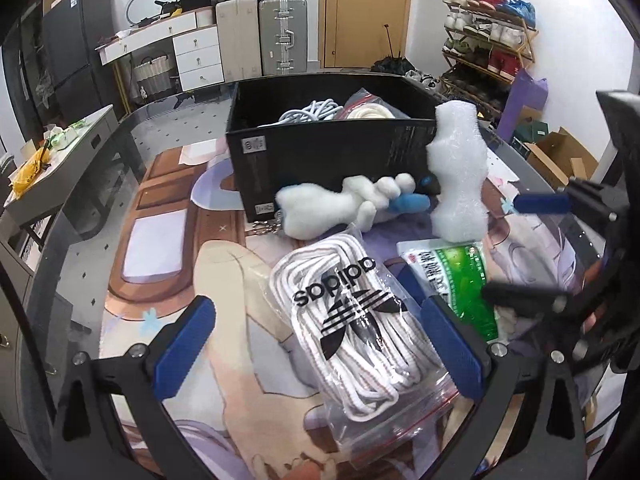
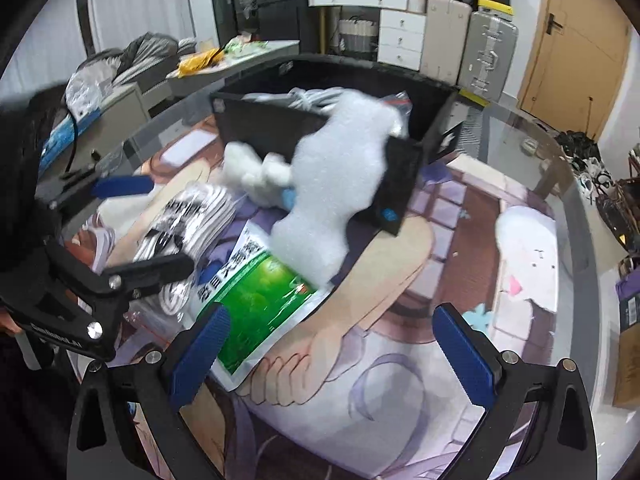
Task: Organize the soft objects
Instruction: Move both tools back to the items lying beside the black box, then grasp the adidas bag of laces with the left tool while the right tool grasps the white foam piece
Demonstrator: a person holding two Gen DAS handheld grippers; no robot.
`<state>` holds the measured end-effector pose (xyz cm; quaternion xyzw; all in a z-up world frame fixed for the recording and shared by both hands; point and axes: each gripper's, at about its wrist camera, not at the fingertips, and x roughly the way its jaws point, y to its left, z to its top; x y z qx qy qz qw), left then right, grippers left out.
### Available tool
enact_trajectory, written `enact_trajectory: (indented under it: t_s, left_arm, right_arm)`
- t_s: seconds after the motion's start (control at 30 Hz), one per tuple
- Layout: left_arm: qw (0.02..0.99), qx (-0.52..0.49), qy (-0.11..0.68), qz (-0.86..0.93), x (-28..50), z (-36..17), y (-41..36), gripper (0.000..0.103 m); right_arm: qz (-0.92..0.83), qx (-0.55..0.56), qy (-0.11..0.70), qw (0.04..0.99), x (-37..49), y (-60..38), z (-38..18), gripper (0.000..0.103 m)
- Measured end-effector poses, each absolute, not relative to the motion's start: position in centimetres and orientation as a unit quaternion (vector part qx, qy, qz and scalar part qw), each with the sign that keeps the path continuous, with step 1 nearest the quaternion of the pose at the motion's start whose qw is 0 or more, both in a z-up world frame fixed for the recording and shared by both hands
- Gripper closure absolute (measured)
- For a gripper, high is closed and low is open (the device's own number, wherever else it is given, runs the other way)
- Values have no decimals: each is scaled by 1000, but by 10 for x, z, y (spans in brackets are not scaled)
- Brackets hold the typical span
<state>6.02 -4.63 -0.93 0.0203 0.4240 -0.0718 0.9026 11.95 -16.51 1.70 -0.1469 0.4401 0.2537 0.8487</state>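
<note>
Laces [image 1: 352, 332], bagged in clear plastic, lie nearest on the surface [image 1: 132, 316], right between the wide-spread fingers of the left tool [image 1: 320, 348], which holds nothing. Just beside them, on their right, sits a green packet [image 1: 464, 280], whose near corner lies at the left finger of the right tool [image 2: 332, 356]; that tool is also spread wide and empty. Past these a white plush [image 1: 340, 204] lies touching the box [image 1: 332, 152], and a foam piece [image 1: 456, 176] leans against the box corner with its foot by the packet. Inside the box a grey cord [image 1: 312, 112] and another bag already rest, so the sorting seems partly done. The step in hand looks to be taking the laces with the left tool. To do it well, I would lower the fingers to straddle the bundle across its narrow width, close on the thick middle of the coil rather than on loose film, which would slip, and keep clear of the packet edge. Then lift high enough to pass the box wall without knocking the plush or foam, and set it down in the free space beside the cord.
</note>
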Motion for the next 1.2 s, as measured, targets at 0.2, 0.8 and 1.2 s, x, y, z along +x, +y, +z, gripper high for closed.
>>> enact_trajectory:
  t_s: [0.2,0.8,1.2]
  left_arm:
    - [899,23,434,-50,62,-15,-35,0]
    - [893,1,447,-62,65,-24,-29,0]
    - [893,9,447,-57,67,-26,-31,0]
  right_arm:
    - [205,-63,433,876,139,-164,20,1]
    - [214,-29,436,873,147,-158,11,52]
    - [223,-34,407,885,137,-164,31,67]
